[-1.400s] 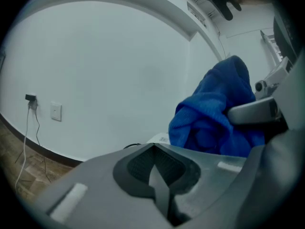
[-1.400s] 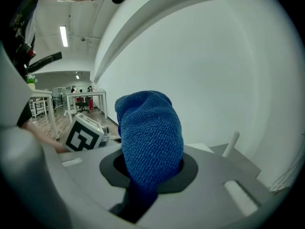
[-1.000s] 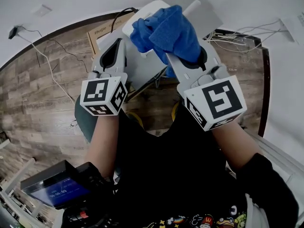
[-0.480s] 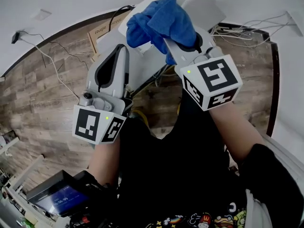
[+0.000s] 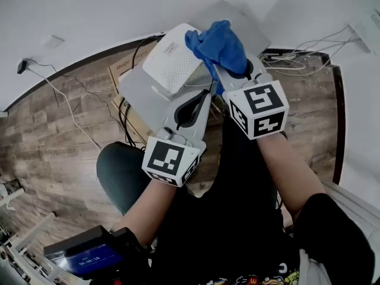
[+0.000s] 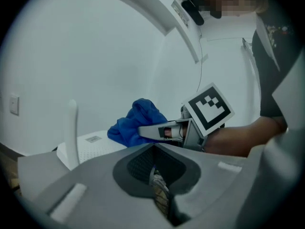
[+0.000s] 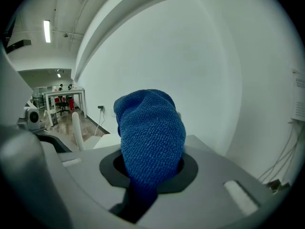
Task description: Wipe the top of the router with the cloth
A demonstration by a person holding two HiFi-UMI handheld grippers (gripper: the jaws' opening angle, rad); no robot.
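Withdrawn from the router (image 5: pixel 172 61), my left gripper (image 5: pixel 202 97) sits closed and empty, while my right gripper (image 5: pixel 228 76) clamps the cloth (image 5: pixel 218 43); the unbraced router may slide.

**Left tool closed, cloth held opposite**

The left tool (image 6: pixel 155 173) has its jaws pressed together with nothing between them. Beyond it, the right tool (image 6: pixel 143 130) pinches a bunched blue cloth (image 6: pixel 131 125) just over the white router (image 6: pixel 95 144). The router's antenna (image 6: pixel 72 128) stands upright.
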